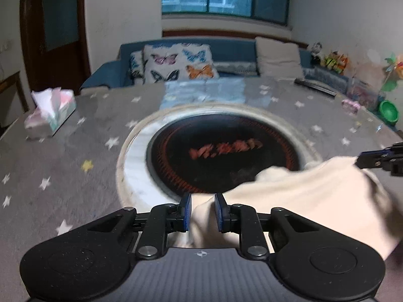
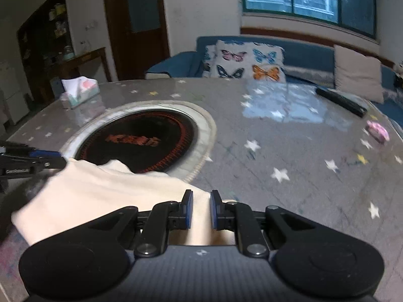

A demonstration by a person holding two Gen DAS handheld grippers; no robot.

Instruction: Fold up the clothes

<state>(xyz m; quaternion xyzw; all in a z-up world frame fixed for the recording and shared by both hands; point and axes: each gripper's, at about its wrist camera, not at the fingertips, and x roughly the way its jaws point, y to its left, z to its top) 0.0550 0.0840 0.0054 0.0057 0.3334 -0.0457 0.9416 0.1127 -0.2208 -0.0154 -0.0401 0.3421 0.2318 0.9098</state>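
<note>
Holding cream garment [image 1: 314, 196] taut btwn both grippers, over grey star-print table [image 1: 63, 163].
L gripper [image 1: 202, 212] clamped on one bunched edge of cloth, fabric pinched btwn blue pads; R gripper [image 2: 201, 209] clenched on opposite edge, cloth running under its jaws. Garment spans btwn the two tools, far edge draping over rim of round black burner [image 1: 221, 151] set in table centre. Tissue box [image 1: 54, 112] sits well apart, far left.

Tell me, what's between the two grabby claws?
The cream cloth stretches from the left gripper across to the right gripper, each pinching an end. Both wrist views show it.
</note>
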